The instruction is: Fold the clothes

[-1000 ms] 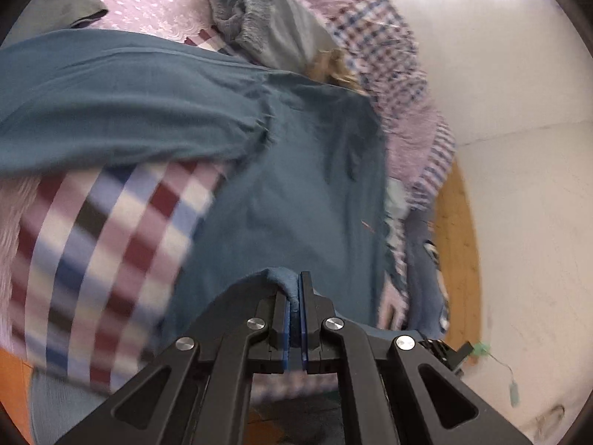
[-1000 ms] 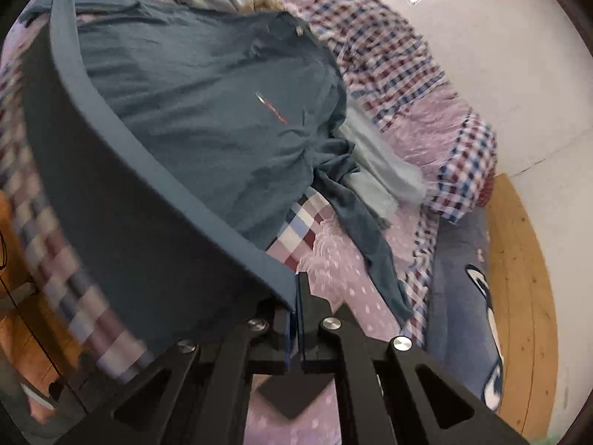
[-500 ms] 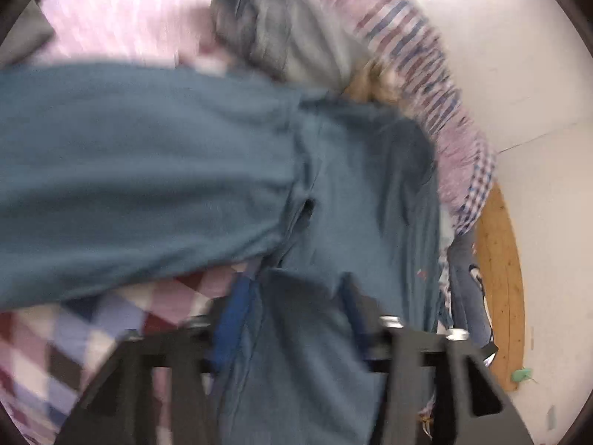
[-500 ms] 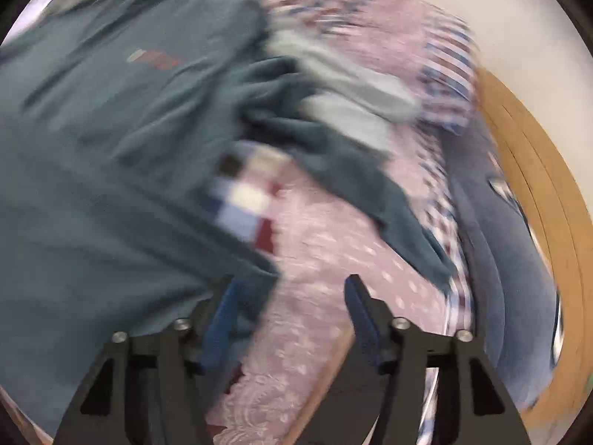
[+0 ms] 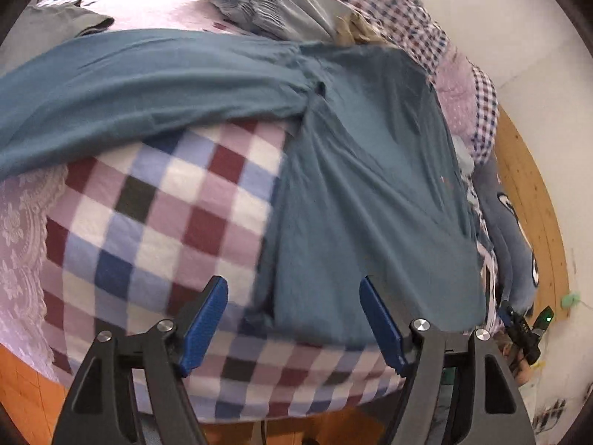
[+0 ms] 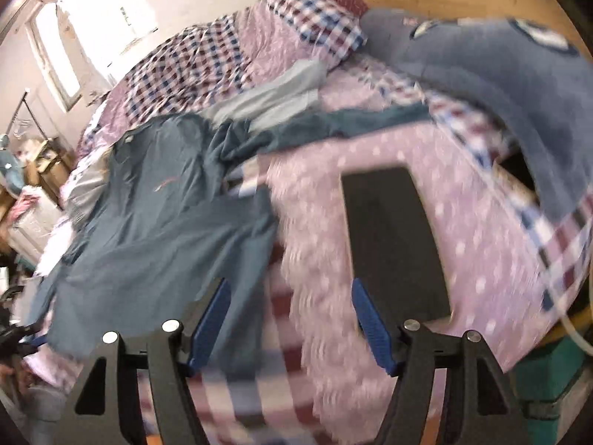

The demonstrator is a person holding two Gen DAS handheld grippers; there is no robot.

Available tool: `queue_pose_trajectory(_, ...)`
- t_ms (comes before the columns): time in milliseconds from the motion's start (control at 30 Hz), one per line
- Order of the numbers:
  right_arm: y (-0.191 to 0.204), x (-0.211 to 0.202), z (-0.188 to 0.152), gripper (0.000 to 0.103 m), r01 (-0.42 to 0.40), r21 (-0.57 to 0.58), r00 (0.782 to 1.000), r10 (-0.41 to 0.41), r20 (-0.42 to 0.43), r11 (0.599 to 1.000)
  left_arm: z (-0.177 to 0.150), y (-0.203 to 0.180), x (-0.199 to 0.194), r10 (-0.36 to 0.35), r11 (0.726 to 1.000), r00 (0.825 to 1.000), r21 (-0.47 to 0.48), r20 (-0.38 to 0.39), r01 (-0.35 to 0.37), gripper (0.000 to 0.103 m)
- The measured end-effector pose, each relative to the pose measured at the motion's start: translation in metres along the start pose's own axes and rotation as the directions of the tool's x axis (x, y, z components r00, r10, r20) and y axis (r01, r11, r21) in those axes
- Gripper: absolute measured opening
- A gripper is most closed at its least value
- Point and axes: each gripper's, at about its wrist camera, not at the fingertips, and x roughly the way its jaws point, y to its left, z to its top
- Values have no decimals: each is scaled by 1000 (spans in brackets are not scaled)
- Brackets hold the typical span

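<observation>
A teal long-sleeved shirt (image 5: 355,185) lies spread on the bed, one sleeve (image 5: 129,85) stretched out to the left. My left gripper (image 5: 292,315) is open and empty, just above the shirt's hem at the bed's near edge. The same shirt (image 6: 155,222) shows in the right wrist view with its other sleeve (image 6: 352,122) trailing right. My right gripper (image 6: 291,315) is open and empty, over the bedspread beside the shirt's lower corner.
The bed has a checked and pink dotted cover (image 5: 155,222). A grey garment (image 5: 274,11) lies beyond the shirt. A dark flat rectangle (image 6: 393,241) lies on the cover. A blue-grey blanket (image 6: 500,74) lies at the right. A pale garment (image 6: 270,100) lies near the sleeve. Orange floor (image 5: 22,378) lies below the bed.
Both grippers were shut on the shirt's hem and held it lifted. They have opened and let go, and the shirt now lies flat on the bed.
</observation>
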Motion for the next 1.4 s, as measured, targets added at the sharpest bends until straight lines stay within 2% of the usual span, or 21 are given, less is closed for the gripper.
queue_pose_trajectory(67,2,4,-9,72,-41,-37,998,39,-43,998,-6,0,9,30,1000,998,1,-47,-30,61)
queue_pose_trajectory(133,10,7,-16,72,-80,-88,994,73,-81,993,-8,2,15,58,998,995,-3,-80,-59,54)
queue_pose_trajectory(200,13,10,-24,71,-105,-104,990,93,-110,989,-10,2,16,65,998,995,-10,-81,-66,53)
queue_pose_trajectory(267,13,15,-28,62,-137,-98,983,123,-137,986,-11,2,16,74,997,994,-15,-79,-75,53)
queue_pose_trajectory(400,15,25,-31,55,-175,-85,972,158,-175,981,-14,6,14,104,994,992,-20,-78,-106,37)
queue_pose_trajectory(433,16,29,-32,50,-172,-84,969,153,-193,982,-15,7,13,112,993,991,-21,-78,-114,25)
queue_pose_trajectory(500,17,36,-34,28,-169,-84,964,147,-221,982,-18,8,14,104,994,991,-26,-79,-106,10)
queue_pose_trajectory(533,19,36,-34,6,-176,-91,964,153,-219,980,-18,10,12,92,995,993,-28,-75,-94,6)
queue_pose_trajectory(633,20,24,-32,4,-151,-113,977,131,-168,982,-21,12,10,82,996,995,-38,-54,-84,5)
queue_pose_trajectory(700,12,12,-29,3,-129,-91,985,118,-122,987,-22,14,1,57,997,998,-60,-17,-58,4)
queue_pose_trajectory(767,4,3,-25,3,-153,-56,985,147,-94,987,-25,17,-9,22,997,1000,-80,19,-21,4)
queue_pose_trajectory(867,2,-3,-25,3,-141,-57,987,135,-92,988,-32,16,-17,-3,996,999,-85,40,7,4)
queue_pose_trajectory(967,-6,3,-24,4,-62,-35,990,57,-131,997,-34,14,-15,8,995,999,-97,34,-5,4)
queue_pose_trajectory(1033,-20,9,-24,4,43,8,987,-41,-156,999,-32,15,-10,19,994,999,-111,28,-15,4)
queue_pose_trajectory(1200,-25,1,-17,8,-74,79,993,81,-91,994,-34,18,-5,42,993,999,-112,-1,-42,4)
queue_pose_trajectory(1233,-24,2,-17,12,-102,93,990,111,-90,990,-33,19,-3,36,992,999,-118,-9,-37,4)
queue_pose_trajectory(1267,-23,3,-17,23,-130,107,986,140,-88,986,-33,20,-2,29,992,999,-125,-17,-31,6)
queue_pose_trajectory(1300,-24,7,-18,29,-150,124,982,163,-100,981,-32,22,0,23,991,999,-132,-26,-26,7)
queue_pose_trajectory(1333,-23,10,-19,43,-164,140,977,180,-112,976,-33,23,0,27,990,999,-139,-32,-31,8)
queue_pose_trajectory(1367,-22,12,-20,48,-169,149,975,188,-121,974,-33,25,2,27,989,999,-147,-45,-34,10)
queue_pose_trajectory(1400,-21,15,-21,48,-174,158,972,195,-130,972,-33,26,3,27,987,998,-155,-57,-36,12)
